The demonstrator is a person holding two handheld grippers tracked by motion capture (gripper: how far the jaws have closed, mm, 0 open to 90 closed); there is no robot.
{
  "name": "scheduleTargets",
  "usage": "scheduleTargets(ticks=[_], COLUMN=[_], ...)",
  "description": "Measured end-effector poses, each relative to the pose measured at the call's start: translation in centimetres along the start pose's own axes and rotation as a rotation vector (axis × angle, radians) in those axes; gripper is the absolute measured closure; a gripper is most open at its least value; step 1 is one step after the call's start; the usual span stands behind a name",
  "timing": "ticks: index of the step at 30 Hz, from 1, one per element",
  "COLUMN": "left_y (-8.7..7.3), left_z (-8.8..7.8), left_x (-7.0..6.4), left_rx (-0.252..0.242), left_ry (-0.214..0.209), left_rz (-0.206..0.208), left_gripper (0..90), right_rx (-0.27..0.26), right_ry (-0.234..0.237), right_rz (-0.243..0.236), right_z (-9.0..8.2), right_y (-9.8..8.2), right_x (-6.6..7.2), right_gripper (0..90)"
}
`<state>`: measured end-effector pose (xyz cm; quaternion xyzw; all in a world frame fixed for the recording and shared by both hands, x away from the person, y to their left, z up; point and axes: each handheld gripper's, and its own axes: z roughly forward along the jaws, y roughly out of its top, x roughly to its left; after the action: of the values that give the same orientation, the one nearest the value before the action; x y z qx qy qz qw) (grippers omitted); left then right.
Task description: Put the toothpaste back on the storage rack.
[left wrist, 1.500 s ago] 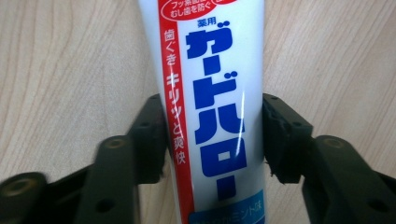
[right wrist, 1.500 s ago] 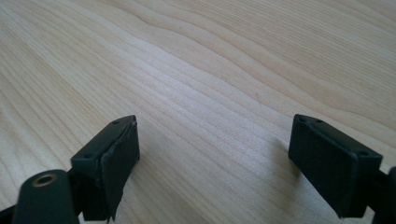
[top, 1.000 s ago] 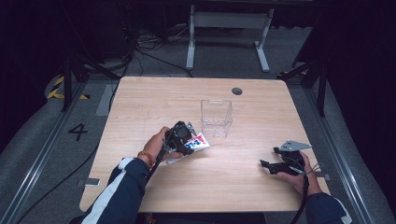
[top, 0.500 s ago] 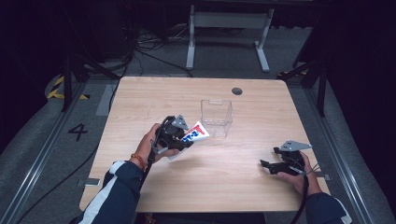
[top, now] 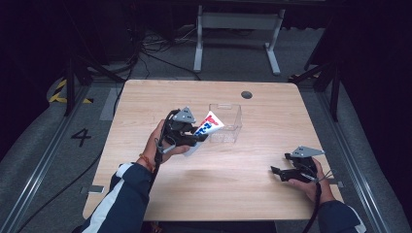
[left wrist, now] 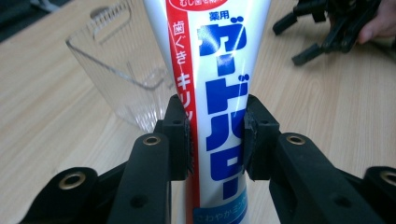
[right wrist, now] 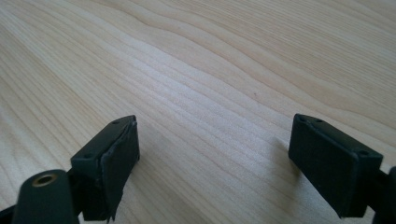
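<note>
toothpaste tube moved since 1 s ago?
Yes. The toothpaste tube, clamped in the left hand-held gripper, has come up off the table and its top now overlaps the clear container.

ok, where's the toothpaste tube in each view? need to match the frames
High view: toothpaste tube left of centre, clamped in the left gripper, its top tilted toward the clear container.
Left gripper view: centre, running bottom to top between the two pads, which press its sides.
Right gripper view: not in it; open jaws over bare table.
Shared landmark: the clear container, just beyond the tube in the high and left gripper views.
</note>
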<state>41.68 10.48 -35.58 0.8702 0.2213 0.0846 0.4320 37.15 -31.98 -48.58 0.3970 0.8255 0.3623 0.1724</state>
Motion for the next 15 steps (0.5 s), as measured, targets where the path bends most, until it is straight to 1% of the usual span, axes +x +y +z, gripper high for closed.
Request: scheduleTargets(ticks=[1, 3, 4, 7, 8, 11, 14, 15], left_y=[0.3, 0.7, 0.9, 1.6, 1.8, 2.4, 3.2, 3.2], left_z=[0.0, 0.0, 0.0, 0.2, 0.3, 0.4, 0.5, 0.5], left_x=[0.1, 0.1, 0.2, 0.6, 0.7, 1.0, 1.3, 1.3], left_rx=[-0.019, -0.061, -0.060, -0.084, -0.097, -0.131, -0.149, -0.149], left_ry=[0.005, 0.029, 0.030, 0.033, 0.027, 0.016, 0.012, 0.012], left_rz=[0.006, 0.011, 0.014, 0.022, 0.012, 0.004, 0.017, 0.017], left_gripper=[68.3, 68.3, 68.3, 68.3, 68.3, 68.3, 68.3, 68.3], right_rx=[0.000, 0.000, 0.000, 0.000, -0.003, -0.003, -0.001, -0.001], right_ry=[0.000, -0.001, -0.001, -0.001, -0.002, -0.001, 0.001, 0.001], right_rz=[0.000, 0.000, 0.001, 0.000, 0.001, 0.000, -0.001, -0.001], right_z=[0.0, 0.0, 0.0, 0.0, 0.0, 0.0, 0.0, 0.0], right_y=[0.0, 0.0, 0.0, 0.0, 0.0, 0.0, 0.0, 0.0], right_x=[0.0, 0.0, 0.0, 0.0, 0.0, 0.0, 0.0, 0.0], right_gripper=[16.6, 16.6, 16.6, 16.6, 16.6, 16.6, 16.6, 16.6])
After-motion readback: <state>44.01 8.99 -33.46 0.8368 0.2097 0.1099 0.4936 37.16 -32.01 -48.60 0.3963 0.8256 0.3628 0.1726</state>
